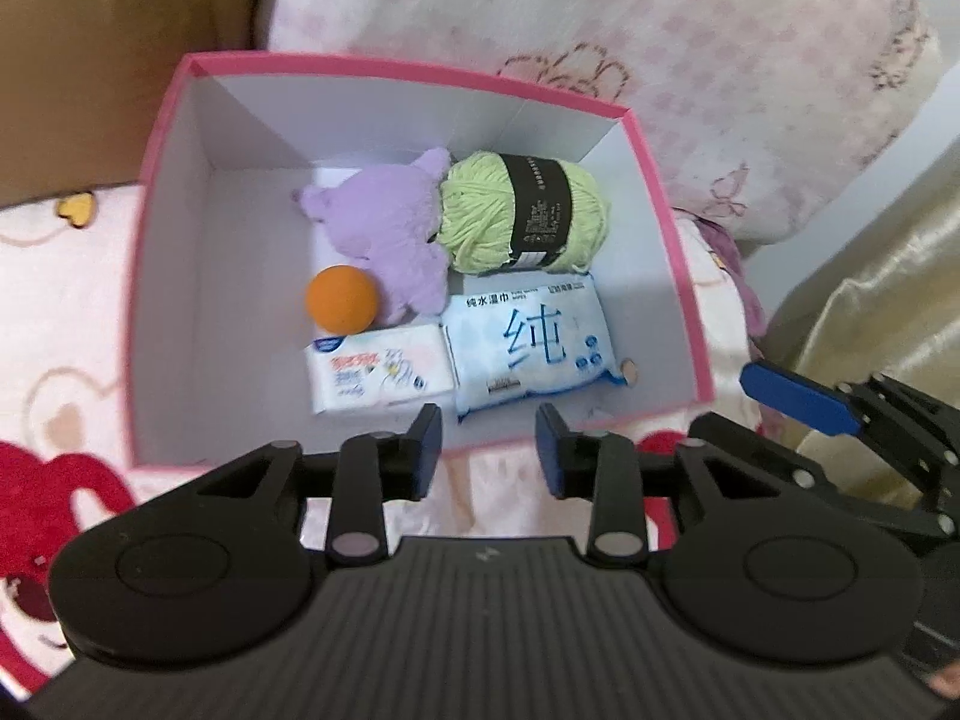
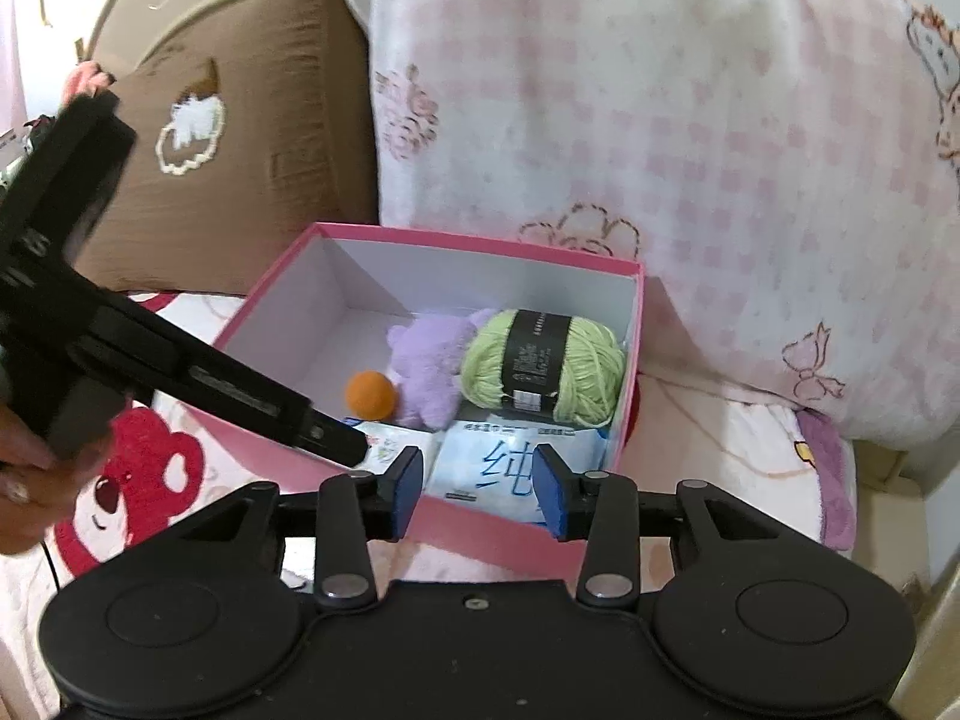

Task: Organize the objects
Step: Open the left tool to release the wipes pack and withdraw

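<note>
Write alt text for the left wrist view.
Open pink box on a bed holds a purple plush toy, green yarn skein, orange ball, tissue pack and blue wet-wipes pack. The open, empty left gripper hovers at its near edge.

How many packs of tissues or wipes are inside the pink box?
2. A white tissue pack lies at the near wall, below the orange ball. A blue wet wipes pack lies beside it, in front of the green yarn. Others could be hidden underneath.

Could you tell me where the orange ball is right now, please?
The orange ball lies on the floor of the pink box, left of centre in the left wrist view, touching the purple plush toy, just behind the tissue pack.
</note>
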A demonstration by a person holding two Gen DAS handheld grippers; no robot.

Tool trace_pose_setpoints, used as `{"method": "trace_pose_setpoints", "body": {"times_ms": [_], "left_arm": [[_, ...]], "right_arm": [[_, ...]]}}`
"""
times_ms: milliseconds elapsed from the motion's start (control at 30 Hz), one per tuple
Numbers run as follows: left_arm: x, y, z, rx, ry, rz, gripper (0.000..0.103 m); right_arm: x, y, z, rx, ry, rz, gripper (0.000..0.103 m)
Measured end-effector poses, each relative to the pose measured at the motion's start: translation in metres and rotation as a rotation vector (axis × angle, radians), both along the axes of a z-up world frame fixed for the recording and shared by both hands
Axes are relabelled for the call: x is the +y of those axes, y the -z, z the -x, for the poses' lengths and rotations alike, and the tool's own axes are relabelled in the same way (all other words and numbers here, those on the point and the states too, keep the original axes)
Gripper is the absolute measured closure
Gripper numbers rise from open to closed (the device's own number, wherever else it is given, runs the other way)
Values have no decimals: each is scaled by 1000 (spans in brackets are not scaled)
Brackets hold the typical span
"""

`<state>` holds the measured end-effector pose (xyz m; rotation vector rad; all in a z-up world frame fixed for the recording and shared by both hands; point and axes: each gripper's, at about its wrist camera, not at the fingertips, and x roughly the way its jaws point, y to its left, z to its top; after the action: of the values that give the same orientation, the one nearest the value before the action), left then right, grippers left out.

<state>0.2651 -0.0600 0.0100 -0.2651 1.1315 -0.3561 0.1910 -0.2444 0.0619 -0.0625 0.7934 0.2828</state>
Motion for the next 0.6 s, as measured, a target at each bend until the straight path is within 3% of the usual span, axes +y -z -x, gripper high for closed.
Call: {"method": "trace_pose_setpoints", "body": {"times_ms": [133,400,600], "left_arm": [[8,-30,31,-46,12,-29,59],[31,-75,86,-101,33,-75,49],[45,-88,113,-63,63,-54,43]], "right_arm": [[6,-15,20,-20,-20,8,54],[16,-43,64,-60,-45,-26,38],[28,-57,98,-84,-78,-15,30]]}}
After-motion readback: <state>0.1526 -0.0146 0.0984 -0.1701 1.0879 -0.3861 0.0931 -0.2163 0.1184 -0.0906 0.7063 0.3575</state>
